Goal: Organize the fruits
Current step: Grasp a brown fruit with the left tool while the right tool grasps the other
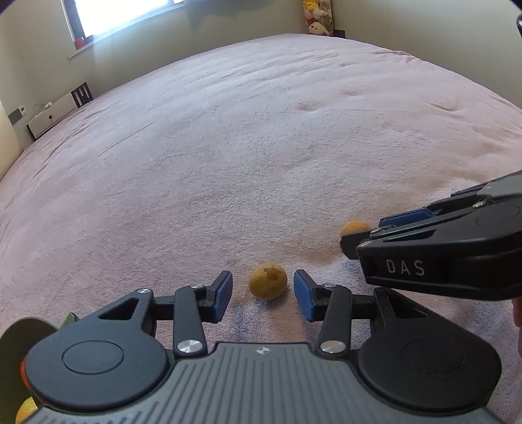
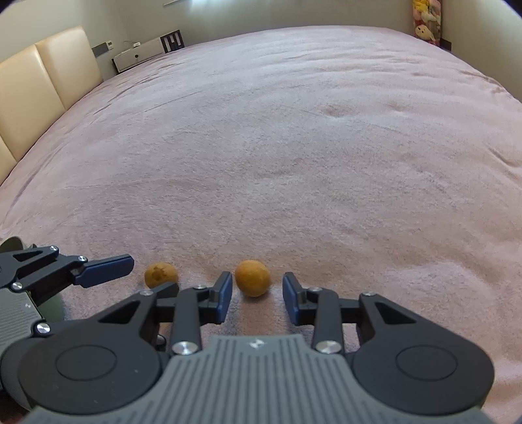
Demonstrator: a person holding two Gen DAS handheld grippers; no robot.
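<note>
Low in each frame, the left gripper (image 1: 263, 293) and right gripper (image 2: 257, 295) stand apart, each straddling a small round fruit (image 1: 268, 280) (light, probably firm, apt to roll); pinch each across its middle.

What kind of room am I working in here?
Most likely a bedroom: the fruits lie on a wide pink blanket spread like a bed cover, with a padded cream headboard along one side and stuffed toys in the far corner.

Fuzzy pink blanket (image 2: 293, 130); matt, rough-skinned, perhaps pitted fruit (image 1: 267, 281).
</note>
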